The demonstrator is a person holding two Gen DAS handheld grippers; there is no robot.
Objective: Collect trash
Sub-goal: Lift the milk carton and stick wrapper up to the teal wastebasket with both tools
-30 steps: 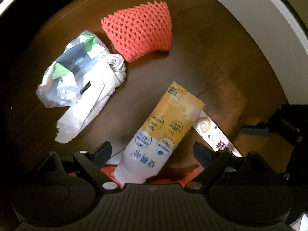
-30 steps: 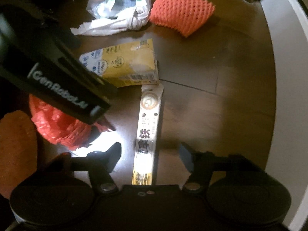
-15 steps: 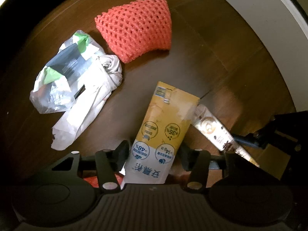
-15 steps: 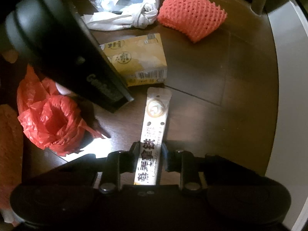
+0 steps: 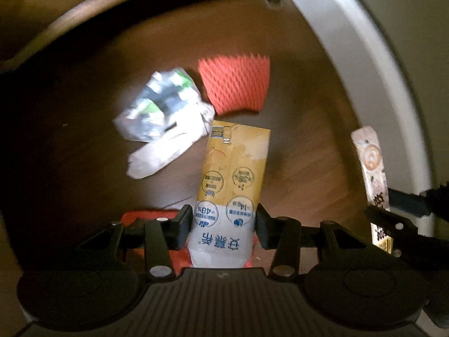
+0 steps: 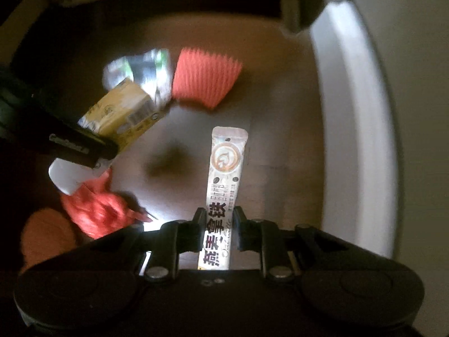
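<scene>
Trash is what both hands already carry: the left gripper point(image 5: 223, 221) has just been closing and is now clenched on the white lower end of a flattened yellow-and-white paper drink carton point(image 5: 233, 179), which hangs forward from the jaws above the dark brown wooden tabletop point(image 5: 303, 151). The right gripper point(image 6: 217, 224), whose jaws stand narrow, pinches a long, thin, glossy white sachet with a coffee-cup print point(image 6: 223, 174) near its printed end. Both pieces look light; the carton seems stiff enough to keep its shape when held by one end, while the slick sachet would likely bend and could slip, so a hold across its flat faces suits it. Nearer, low on the left in the right wrist view, lies a crumpled red plastic bag point(image 6: 95, 213), thin and soft. Farther off rest a crinkled clear-and-green plastic wrapper point(image 5: 160, 104) touching a twisted white paper napkin point(image 5: 165, 148), and just to their right an orange foam fruit net point(image 5: 234, 85), springy and open-meshed, best taken by squeezing its sides. A pale curved rim point(image 5: 373, 64) bounds the far right.
</scene>
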